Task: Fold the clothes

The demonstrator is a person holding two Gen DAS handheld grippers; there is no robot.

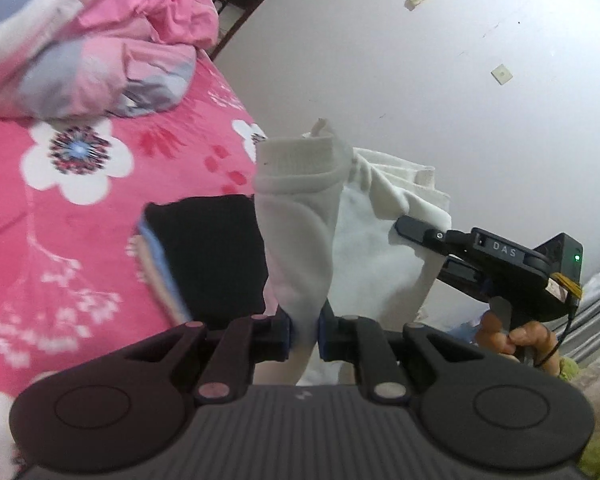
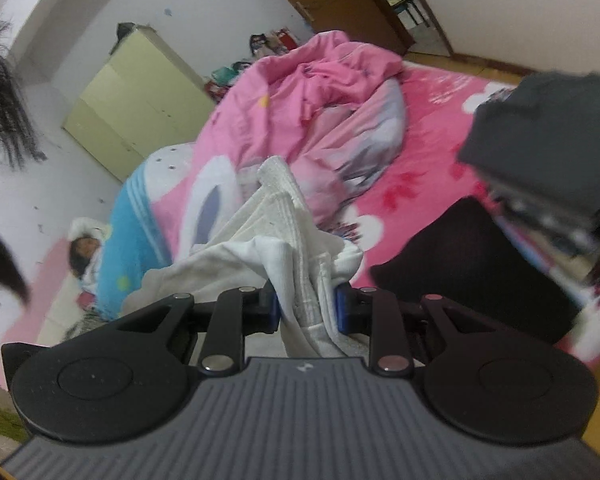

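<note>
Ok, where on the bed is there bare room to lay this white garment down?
Bare floral bedsheet lies between the crumpled pink duvet and the folded black stack. It is crowded at the duvet heap and around that stack.

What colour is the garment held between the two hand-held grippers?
White or cream, a plain garment; clearest in the left wrist view.

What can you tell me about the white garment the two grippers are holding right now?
The white garment is a soft, knit-looking cloth, bunched and held up above the pink floral bed. A ribbed cuff or hem sits at its top, with a padded-looking panel below. The left gripper is shut on its lower end; the right gripper is shut on a gathered, ribbed wad of it. It hangs slack between them, creased, not yet folded. Behind it a black folded item lies on the bed. What kind of garment it is cannot be told.
</note>
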